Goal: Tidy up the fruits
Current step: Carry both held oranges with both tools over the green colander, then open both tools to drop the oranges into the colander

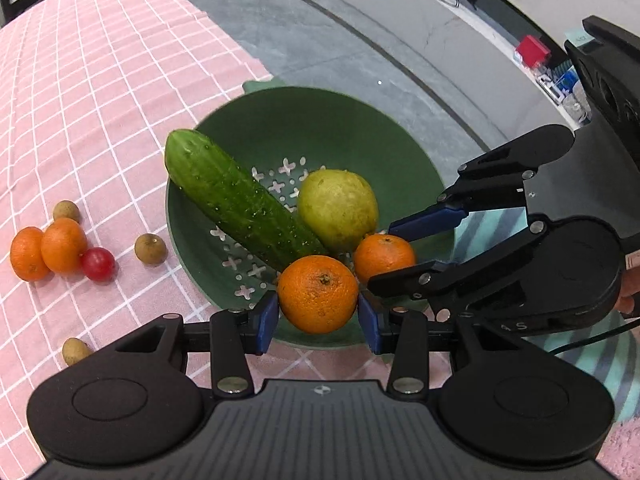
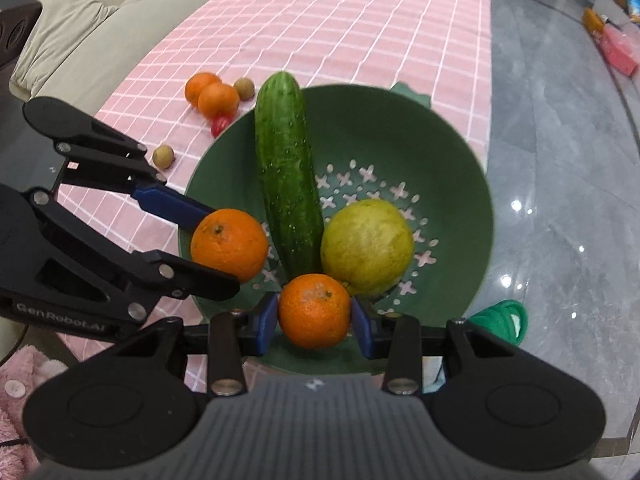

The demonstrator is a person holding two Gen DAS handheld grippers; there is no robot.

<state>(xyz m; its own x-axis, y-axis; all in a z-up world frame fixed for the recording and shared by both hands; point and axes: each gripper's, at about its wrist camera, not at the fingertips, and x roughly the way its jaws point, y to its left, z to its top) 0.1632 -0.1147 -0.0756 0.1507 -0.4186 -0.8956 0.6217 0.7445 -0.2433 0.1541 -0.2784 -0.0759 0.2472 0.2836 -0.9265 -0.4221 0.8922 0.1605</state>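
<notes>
the left gripper (image 1: 318, 317) pinches an orange (image 1: 318, 294) between its blue pads, held over the near rim of the green colander (image 1: 416, 168). the right gripper (image 2: 315, 320) likewise clamps a second orange (image 2: 314, 311) between its pads, over the same near rim; in the left view it comes in from the right with that fruit at its tips. the two held oranges sit near each other without touching. just behind them a pear (image 1: 338, 210) lies in the colander, close against the right gripper's orange, and a cucumber (image 1: 240, 204) lies slanted beside it, its far end propped out over the rim, its near end down between the two oranges. these two fill the middle of the bowl and crowd the space under both grippers. outside, on the pink checked cloth (image 1: 100, 100), two more oranges (image 1: 46, 254) touch each other, with a cherry tomato (image 1: 98, 264) against the nearer one. three small brown fruits (image 1: 151, 249) lie scattered around them, one just beside the colander, one behind the pair, one near the left gripper's body. beyond the cloth is grey marble table (image 2: 560, 160), with a green coil (image 2: 502, 320) by the colander's right side.
</notes>
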